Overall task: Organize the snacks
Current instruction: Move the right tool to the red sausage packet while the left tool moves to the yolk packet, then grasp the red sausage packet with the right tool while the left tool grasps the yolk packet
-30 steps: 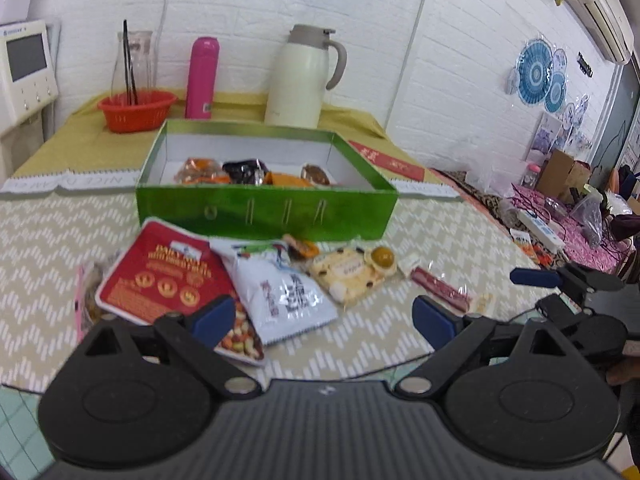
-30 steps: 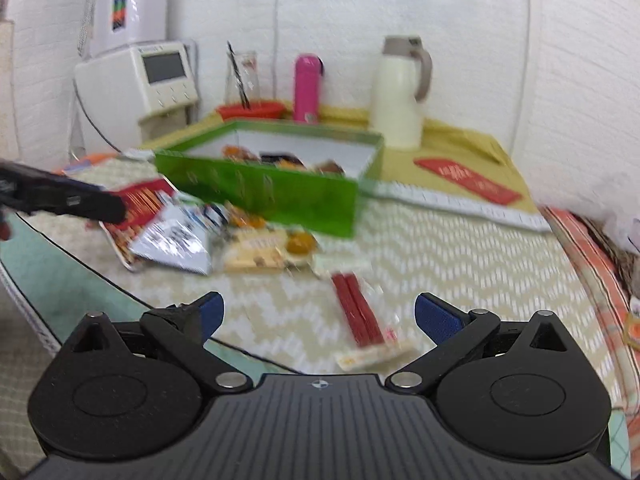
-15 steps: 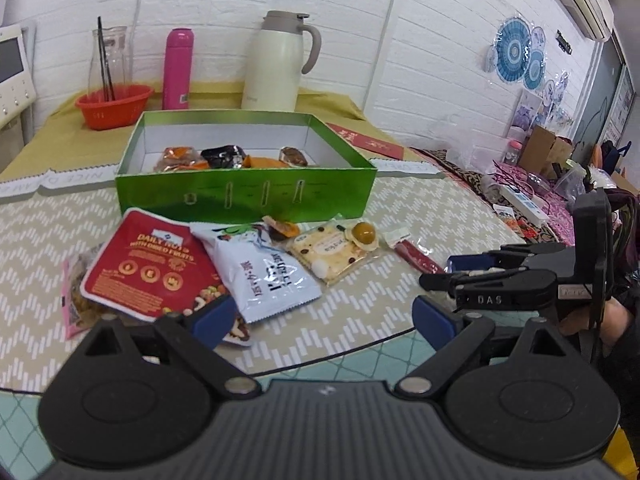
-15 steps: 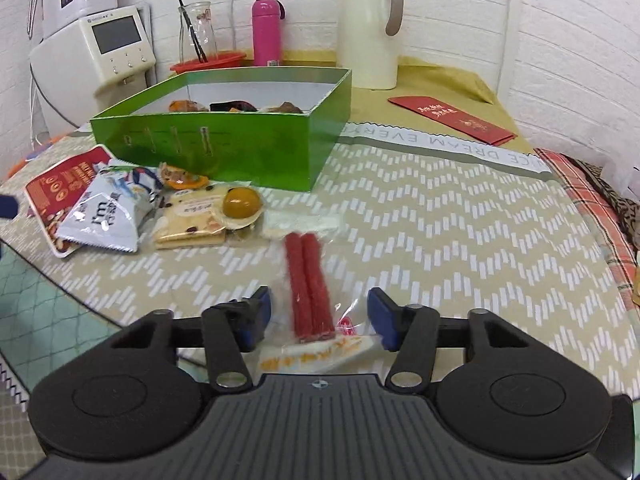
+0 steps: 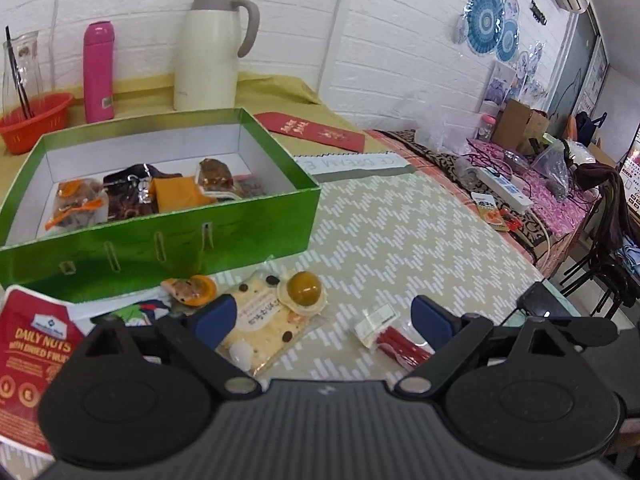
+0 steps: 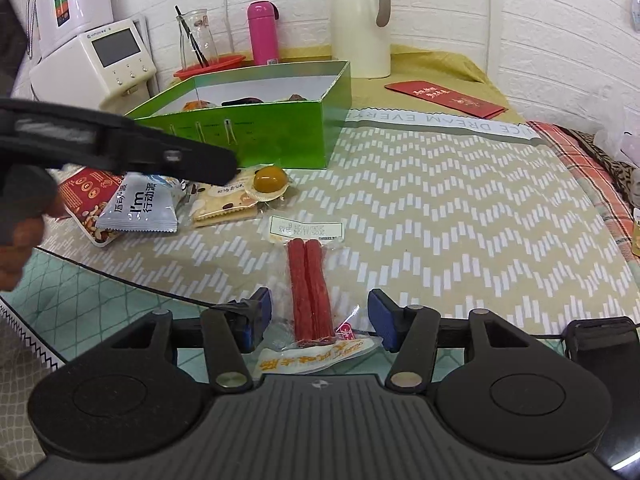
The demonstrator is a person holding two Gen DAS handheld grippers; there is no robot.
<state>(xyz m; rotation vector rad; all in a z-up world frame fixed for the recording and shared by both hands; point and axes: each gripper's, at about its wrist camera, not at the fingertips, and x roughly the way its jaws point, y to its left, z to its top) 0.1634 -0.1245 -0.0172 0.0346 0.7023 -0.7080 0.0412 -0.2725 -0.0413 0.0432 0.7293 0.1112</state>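
Note:
A green box with several snacks inside stands on the table. In front of it lie a red nuts bag, a white pouch, a cracker pack with a yolk and a clear pack of two red sausage sticks. My right gripper is open, its fingers on either side of the sausage pack's near end. My left gripper is open and empty, above the cracker pack; it also shows in the right wrist view.
A cream thermos jug, a pink bottle, a glass carafe in a red basket and a red envelope stand behind the box. A white appliance is at the far left. The table edge is near me.
My left gripper has moved forward and right over the cracker pack. My right gripper has narrowed from wide open and now straddles the sausage pack.

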